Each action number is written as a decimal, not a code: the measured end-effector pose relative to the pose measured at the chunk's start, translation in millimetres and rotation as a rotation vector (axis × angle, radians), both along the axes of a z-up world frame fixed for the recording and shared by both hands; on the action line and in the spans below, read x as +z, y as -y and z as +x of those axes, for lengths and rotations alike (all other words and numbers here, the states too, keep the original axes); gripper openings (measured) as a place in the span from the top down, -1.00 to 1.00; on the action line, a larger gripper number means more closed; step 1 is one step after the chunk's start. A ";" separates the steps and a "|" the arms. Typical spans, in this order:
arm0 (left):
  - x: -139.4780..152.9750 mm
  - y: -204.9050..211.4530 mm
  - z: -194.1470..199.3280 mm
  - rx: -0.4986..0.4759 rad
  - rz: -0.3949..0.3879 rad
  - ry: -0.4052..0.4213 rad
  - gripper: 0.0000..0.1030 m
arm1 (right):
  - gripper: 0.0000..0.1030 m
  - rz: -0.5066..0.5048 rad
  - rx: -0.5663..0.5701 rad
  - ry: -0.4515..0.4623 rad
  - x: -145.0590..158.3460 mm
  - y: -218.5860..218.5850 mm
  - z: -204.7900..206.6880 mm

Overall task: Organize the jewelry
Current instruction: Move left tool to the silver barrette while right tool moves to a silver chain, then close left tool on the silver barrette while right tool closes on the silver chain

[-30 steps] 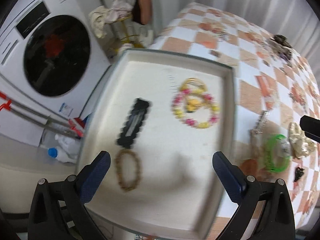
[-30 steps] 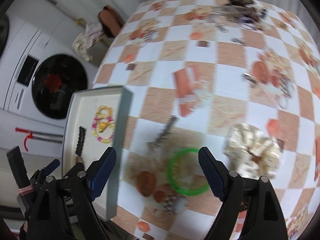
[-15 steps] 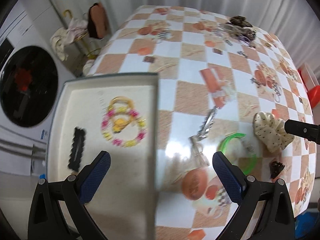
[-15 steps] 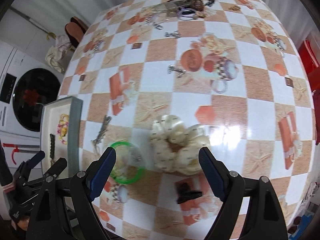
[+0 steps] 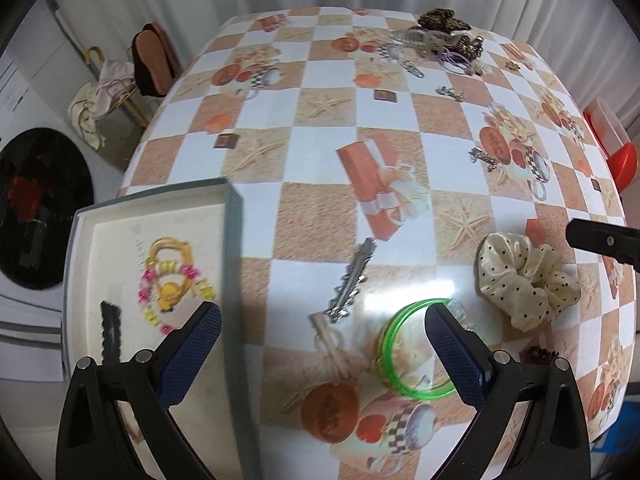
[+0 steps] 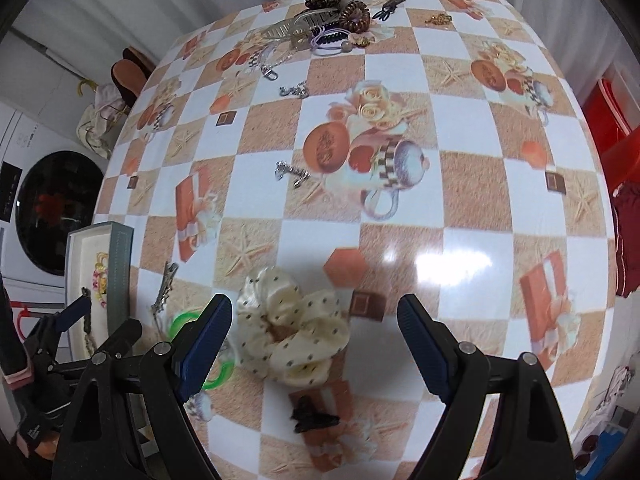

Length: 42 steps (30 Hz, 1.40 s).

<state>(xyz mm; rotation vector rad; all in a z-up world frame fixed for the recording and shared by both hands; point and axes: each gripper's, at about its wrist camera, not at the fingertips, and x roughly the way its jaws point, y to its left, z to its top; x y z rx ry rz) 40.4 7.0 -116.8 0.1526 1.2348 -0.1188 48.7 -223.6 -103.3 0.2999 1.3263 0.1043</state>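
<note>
A grey-rimmed white tray (image 5: 232, 216) at the table's left edge holds a bead bracelet (image 5: 172, 276) and a black clip (image 5: 110, 332). My left gripper (image 5: 320, 356) is open and empty above a silver clip (image 5: 352, 276) and a green bangle (image 5: 408, 348). My right gripper (image 6: 316, 344) is open and empty over a cream dotted scrunchie (image 6: 292, 332), which also shows in the left wrist view (image 5: 524, 280). A small black claw clip (image 6: 312, 416) lies below it. The tray also shows at the left of the right wrist view (image 6: 120, 264).
A pile of hair ties, clips and chains (image 6: 332, 20) lies at the table's far edge; it shows in the left wrist view too (image 5: 440, 40). Small silver chains (image 6: 292, 172) lie mid-table. A washing machine (image 6: 52, 208) stands left of the table. A red bin (image 6: 616, 120) stands on the right.
Both grippers have swung right, away from the tray and over the tablecloth. The left now faces the silver clip and bangle; the right has the scrunchie between its open fingers.
</note>
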 end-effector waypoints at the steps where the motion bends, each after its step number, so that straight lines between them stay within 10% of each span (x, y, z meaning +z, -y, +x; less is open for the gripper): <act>1: -1.4 3.0 1.3 -0.005 0.001 -0.001 -1.00 | -0.69 -0.002 0.004 0.001 -1.0 1.1 2.8; 34: -51.7 12.6 35.1 0.045 -0.035 -0.078 -0.61 | -0.37 -0.170 0.271 0.081 -47.6 -43.0 89.2; 42: -46.9 25.0 31.6 -0.005 -0.061 -0.072 0.06 | -0.01 -0.264 0.342 0.120 -48.1 -59.2 89.0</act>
